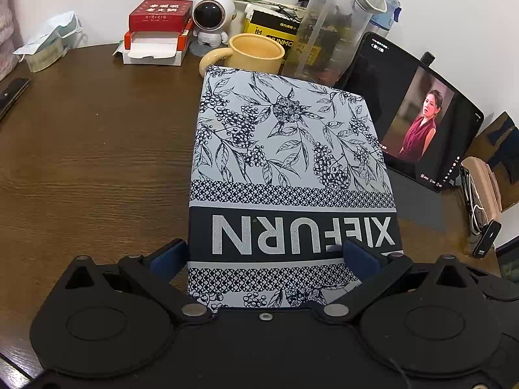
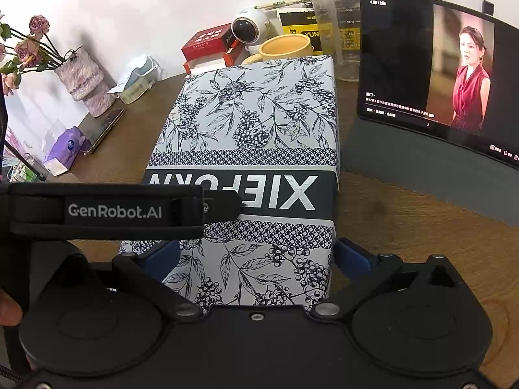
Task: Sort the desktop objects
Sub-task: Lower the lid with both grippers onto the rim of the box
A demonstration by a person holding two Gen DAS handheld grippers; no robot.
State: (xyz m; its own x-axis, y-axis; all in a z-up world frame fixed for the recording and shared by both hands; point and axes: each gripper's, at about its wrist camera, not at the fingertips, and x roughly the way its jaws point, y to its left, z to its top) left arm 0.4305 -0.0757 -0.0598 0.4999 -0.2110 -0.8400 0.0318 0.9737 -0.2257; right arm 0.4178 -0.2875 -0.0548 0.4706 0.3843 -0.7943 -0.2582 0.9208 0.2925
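A tall white box [image 1: 285, 149] with dark blue leaf and berry print and a dark "XIEFURN" band stands on the brown wooden table [image 1: 97, 162]. In the left wrist view its near end sits between the blue pads [image 1: 168, 259] of my left gripper [image 1: 264, 256], which press on its sides. The same box [image 2: 253, 123] fills the right wrist view. There my right gripper [image 2: 258, 259] clamps its near end, one blue pad [image 2: 353, 259] on each side. The left gripper's black strapped body [image 2: 113, 210] crosses that view and touches the box's left side.
Behind the box stand a yellow mug [image 1: 256, 53], a clear water bottle [image 1: 337, 22], a yellow-black carton [image 1: 272, 27], an astronaut figure [image 1: 212, 16] and red boxes [image 1: 159, 29]. A lit tablet [image 1: 412, 113] leans at the right. Masks [image 1: 48, 42], a phone [image 2: 102, 129] and a flower vase [image 2: 84, 81] lie left.
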